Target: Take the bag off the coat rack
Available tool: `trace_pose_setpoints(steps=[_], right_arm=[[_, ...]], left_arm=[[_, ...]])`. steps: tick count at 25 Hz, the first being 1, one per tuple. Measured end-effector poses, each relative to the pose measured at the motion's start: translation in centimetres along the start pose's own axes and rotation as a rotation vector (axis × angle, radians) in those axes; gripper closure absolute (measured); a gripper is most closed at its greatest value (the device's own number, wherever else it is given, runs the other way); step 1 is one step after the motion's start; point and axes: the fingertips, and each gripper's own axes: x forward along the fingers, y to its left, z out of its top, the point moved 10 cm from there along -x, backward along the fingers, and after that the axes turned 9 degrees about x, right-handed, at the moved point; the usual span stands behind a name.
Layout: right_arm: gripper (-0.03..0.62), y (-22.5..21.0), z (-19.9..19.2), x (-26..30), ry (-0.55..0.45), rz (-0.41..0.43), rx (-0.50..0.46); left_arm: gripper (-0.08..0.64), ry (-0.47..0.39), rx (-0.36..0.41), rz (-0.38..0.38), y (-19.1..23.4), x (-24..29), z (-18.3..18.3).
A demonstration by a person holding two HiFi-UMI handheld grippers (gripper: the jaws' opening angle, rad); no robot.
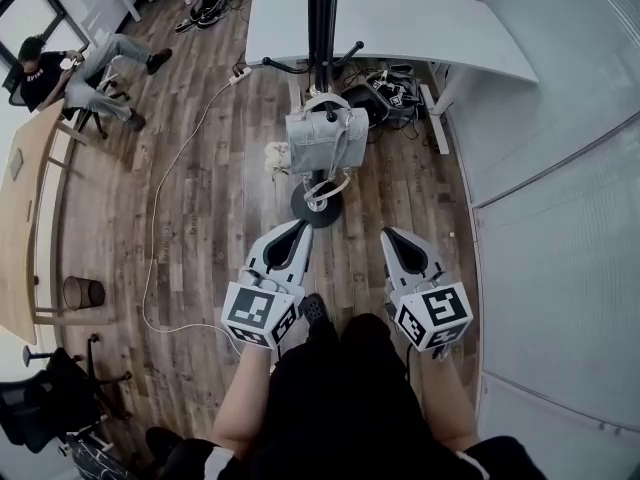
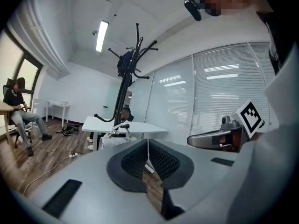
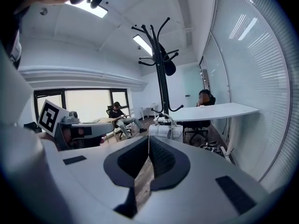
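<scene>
A pale grey handbag (image 1: 325,138) hangs by its handles from a low hook of the black coat rack (image 1: 320,28), just above the rack's round base (image 1: 316,205). My left gripper (image 1: 298,230) and right gripper (image 1: 390,236) are side by side, a short way in front of the bag, both shut and empty. In the left gripper view the bag (image 2: 114,140) shows just beyond the closed left gripper (image 2: 148,143), under the rack (image 2: 126,83). In the right gripper view the bag (image 3: 164,130) hangs ahead of the closed right gripper (image 3: 149,141), beside the rack pole (image 3: 161,69).
A white desk (image 1: 400,23) stands behind the rack, with cables and gear (image 1: 385,93) under it. A glass partition (image 1: 560,168) runs along the right. A person (image 1: 70,73) sits at the far left by a wooden table (image 1: 25,198). A cable (image 1: 160,228) and a bin (image 1: 83,292) lie left.
</scene>
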Motion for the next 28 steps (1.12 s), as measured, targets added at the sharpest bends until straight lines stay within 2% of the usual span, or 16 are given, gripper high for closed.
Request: trace_pose_setpoints(steps=[5, 10, 16, 21, 25, 27, 28], right_arm=[[0.561, -0.7, -0.1, 1.6, 0.040, 0.002, 0.028], [0.561, -2.8, -0.3, 3.9, 0.094, 0.011, 0.038], [0.560, -6.0, -0.7, 7.9, 0.139, 0.049, 0.050], [0.555, -9.1, -2.0, 11.9, 0.186, 0.044, 0.061], [0.511, -11.2, -2.7, 14.6, 0.226, 0.058, 0.091], [0.491, -12.1, -2.9, 15.9, 0.247, 0.063, 0.091], [0.477, -12.5, -3.0, 16.5, 0.256, 0.068, 0.087]], left_arm=[[0.538, 0.064, -0.020, -0.021, 0.8, 1.2, -1.2], [0.538, 0.074, -0.074, -0.059, 1.5, 3.0, -2.5], [0.538, 0.142, -0.101, -0.026, 2.8, 5.9, -4.4], [0.537, 0.201, -0.114, 0.012, 4.2, 8.4, -6.4], [0.535, 0.233, -0.113, 0.067, 6.0, 10.1, -8.0], [0.515, 0.248, -0.114, 0.098, 6.9, 10.9, -8.6], [0.470, 0.255, -0.119, 0.113, 7.3, 11.2, -8.9]])
